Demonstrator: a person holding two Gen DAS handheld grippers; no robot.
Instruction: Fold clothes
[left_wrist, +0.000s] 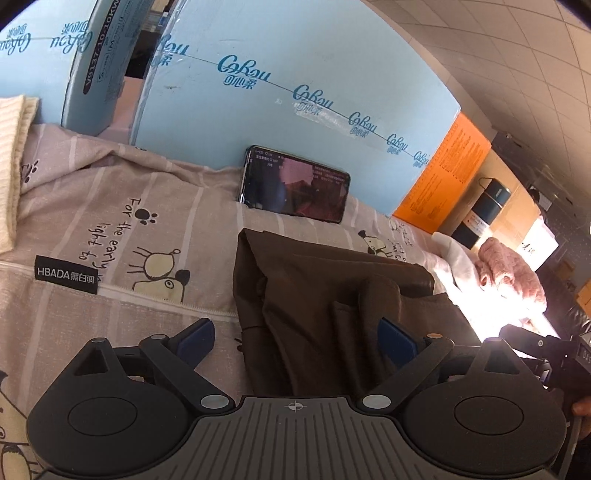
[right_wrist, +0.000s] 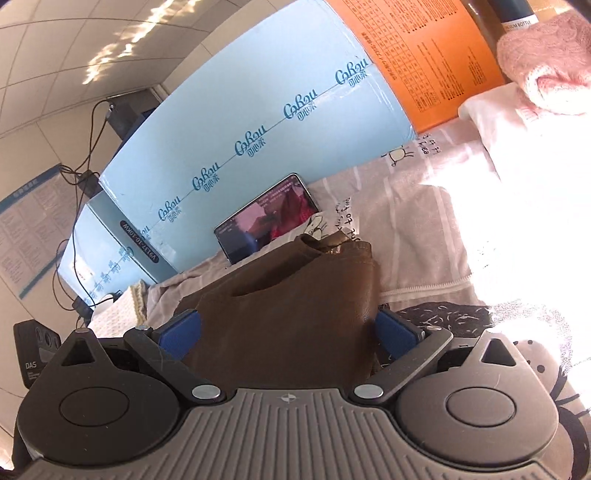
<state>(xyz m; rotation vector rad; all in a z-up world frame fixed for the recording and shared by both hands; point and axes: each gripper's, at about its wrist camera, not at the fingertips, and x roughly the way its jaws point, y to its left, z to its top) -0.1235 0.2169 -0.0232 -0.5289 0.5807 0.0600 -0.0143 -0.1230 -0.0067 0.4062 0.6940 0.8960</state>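
A dark brown garment (left_wrist: 325, 295) lies folded on a patterned bedsheet (left_wrist: 110, 229). My left gripper (left_wrist: 295, 339) is open, its blue pads spread wide over the garment's near edge, not pinching it. In the right wrist view the same brown garment (right_wrist: 288, 302) fills the space between the blue pads of my right gripper (right_wrist: 290, 332), which is open around it. The garment's collar end (right_wrist: 332, 240) points away toward the boxes.
A phone (left_wrist: 295, 184) leans against a light blue box (left_wrist: 295, 81); it also shows in the right wrist view (right_wrist: 266, 218). An orange box (left_wrist: 443, 173), a pink knit garment (left_wrist: 509, 273), a white garment (left_wrist: 454, 258) and a cream knit (left_wrist: 11, 166) lie around.
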